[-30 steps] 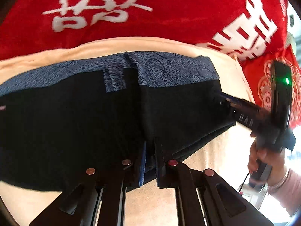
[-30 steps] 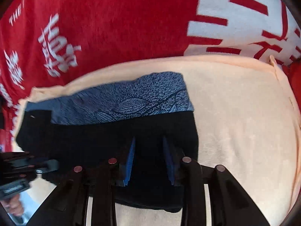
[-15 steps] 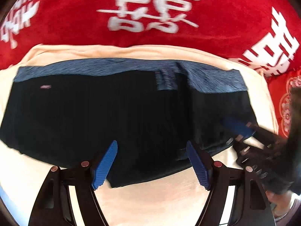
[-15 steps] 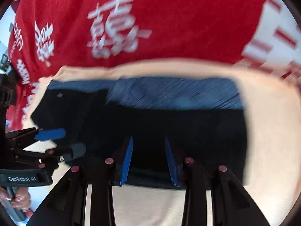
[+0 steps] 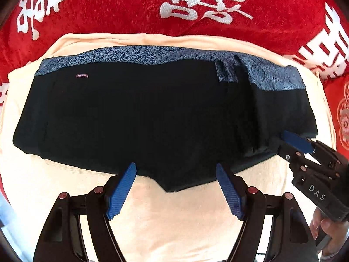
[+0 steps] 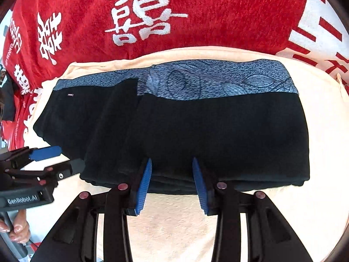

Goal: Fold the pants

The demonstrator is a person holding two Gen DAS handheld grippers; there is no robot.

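The black pants [image 5: 141, 118] with a blue patterned waistband [image 5: 139, 54] lie folded on a cream towel [image 5: 174, 218]; they also show in the right wrist view [image 6: 218, 135]. My left gripper [image 5: 175, 170] is open and empty just in front of the pants' near edge; it also shows in the right wrist view [image 6: 54, 159]. My right gripper [image 6: 171, 163] is open at the pants' near edge, with the fabric edge between its pads [image 6: 142, 185]. In the left wrist view it [image 5: 290, 144] sits at the pants' right corner.
A red blanket with white characters [image 5: 196, 4] covers the surface behind and around the towel [image 6: 174, 229]. A hand [image 6: 15, 229] holds the left gripper's handle at the lower left.
My left gripper has opened, let go of the pants and pulled back. My right gripper has drawn back to the near edge and opened a little wider.
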